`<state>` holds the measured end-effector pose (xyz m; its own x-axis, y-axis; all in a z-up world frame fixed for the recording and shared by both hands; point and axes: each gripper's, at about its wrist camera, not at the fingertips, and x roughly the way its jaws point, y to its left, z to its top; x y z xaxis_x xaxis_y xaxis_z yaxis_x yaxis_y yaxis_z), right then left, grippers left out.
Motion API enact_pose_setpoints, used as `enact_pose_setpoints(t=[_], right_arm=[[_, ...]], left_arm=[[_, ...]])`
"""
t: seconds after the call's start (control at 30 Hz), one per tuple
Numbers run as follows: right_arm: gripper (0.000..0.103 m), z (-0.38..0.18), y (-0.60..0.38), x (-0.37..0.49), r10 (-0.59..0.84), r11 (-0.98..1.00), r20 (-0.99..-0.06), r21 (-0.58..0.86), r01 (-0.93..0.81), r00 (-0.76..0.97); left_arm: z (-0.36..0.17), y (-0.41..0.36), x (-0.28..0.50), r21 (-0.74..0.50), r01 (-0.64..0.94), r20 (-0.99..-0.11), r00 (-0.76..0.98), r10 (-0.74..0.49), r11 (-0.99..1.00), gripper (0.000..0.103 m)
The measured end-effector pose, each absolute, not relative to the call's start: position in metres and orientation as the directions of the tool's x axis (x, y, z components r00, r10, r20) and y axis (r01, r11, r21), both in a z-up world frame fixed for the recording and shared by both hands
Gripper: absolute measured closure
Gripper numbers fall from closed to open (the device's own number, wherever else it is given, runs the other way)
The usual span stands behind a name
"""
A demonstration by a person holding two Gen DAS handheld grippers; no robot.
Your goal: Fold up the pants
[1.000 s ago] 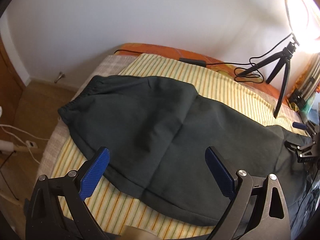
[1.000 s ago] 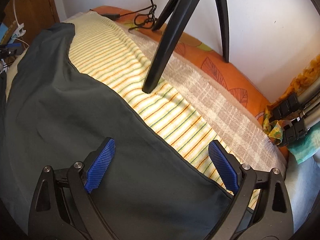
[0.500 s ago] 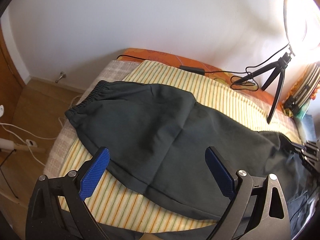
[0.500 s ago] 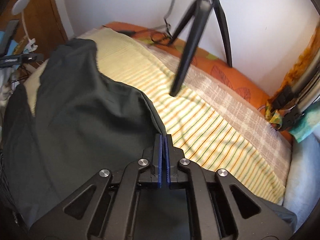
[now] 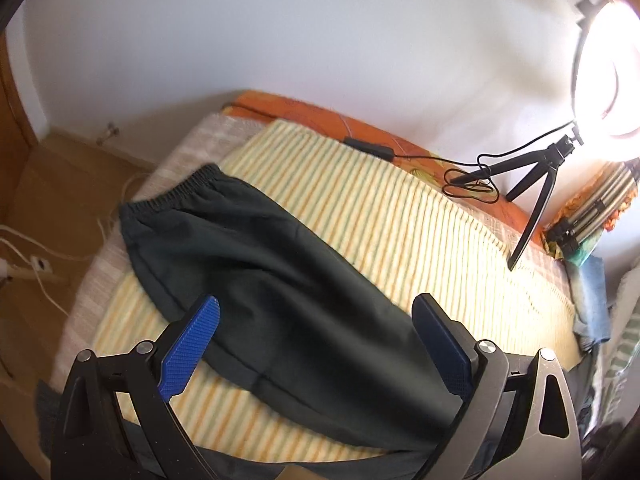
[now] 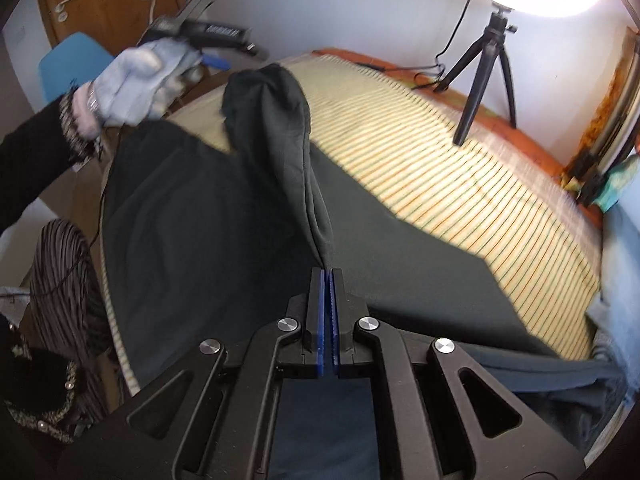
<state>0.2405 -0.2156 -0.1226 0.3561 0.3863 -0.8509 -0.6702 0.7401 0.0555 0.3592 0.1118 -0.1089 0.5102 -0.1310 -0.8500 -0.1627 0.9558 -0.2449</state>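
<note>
Dark green pants (image 5: 280, 280) lie across a yellow striped blanket (image 5: 400, 220), with the elastic waistband (image 5: 172, 196) at the far left. My left gripper (image 5: 316, 340) hovers open above the near edge of the pants and holds nothing. My right gripper (image 6: 326, 304) is shut on a pinch of the pants (image 6: 200, 220). A ridge of fabric (image 6: 288, 140) rises from the bed to its pads. In the right wrist view, a gloved hand (image 6: 132, 80) holds the left tool at the upper left.
A ring light on a small black tripod (image 5: 536, 200) stands on the bed's far side, with its cable (image 5: 468, 184) coiled beside it. Folded stand legs (image 5: 592, 216) lean at the right. Left of the bed are wooden floor, white cords (image 5: 36, 264) and a blue chair (image 6: 72, 64).
My right gripper went from wide open to shut on the pants' edge, then rose and swung leftward, dragging the fabric up into a ridge. The left gripper stayed open and tilted a little.
</note>
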Motion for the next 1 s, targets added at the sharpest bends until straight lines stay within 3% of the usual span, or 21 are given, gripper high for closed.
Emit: enact_pose_setpoints(t=[0.4,0.63,0.73,0.8,0.87,1.0], right_arm=[[0.100,-0.136,-0.223,0.229,0.389,0.736,-0.852,0.059,-0.674,0.350],[0.100,-0.141,-0.224,0.233,0.402,0.742,-0.844,0.072,-0.666,0.356],[0.100,-0.141,-0.225,0.231,0.400,0.745,-0.840,0.066,-0.664,0.366],[0.100,-0.139,-0.225,0.231,0.394,0.748,-0.839,0.055,-0.661,0.376],[0.100,-0.136,-0.226,0.231,0.385,0.754,-0.836,0.042,-0.656,0.390],[0.100,-0.132,-0.227,0.232,0.369,0.769,-0.829,0.019,-0.639,0.420]], left_arm=[[-0.164,0.093,0.398,-0.224,-0.356,-0.929,0.360,-0.087,0.907,0.006],[-0.181,0.059,0.399,-0.001,-0.353,-0.916,0.375,0.141,0.935,0.009],[-0.178,0.059,0.392,-0.019,-0.377,-0.892,0.426,0.155,0.926,0.026],[-0.173,0.061,0.390,0.000,-0.366,-0.877,0.448,0.176,0.931,0.068],[-0.170,0.068,0.387,-0.008,-0.356,-0.870,0.464,0.169,0.935,0.094],[-0.169,0.094,0.380,-0.158,-0.366,-0.863,0.503,0.052,0.917,0.100]])
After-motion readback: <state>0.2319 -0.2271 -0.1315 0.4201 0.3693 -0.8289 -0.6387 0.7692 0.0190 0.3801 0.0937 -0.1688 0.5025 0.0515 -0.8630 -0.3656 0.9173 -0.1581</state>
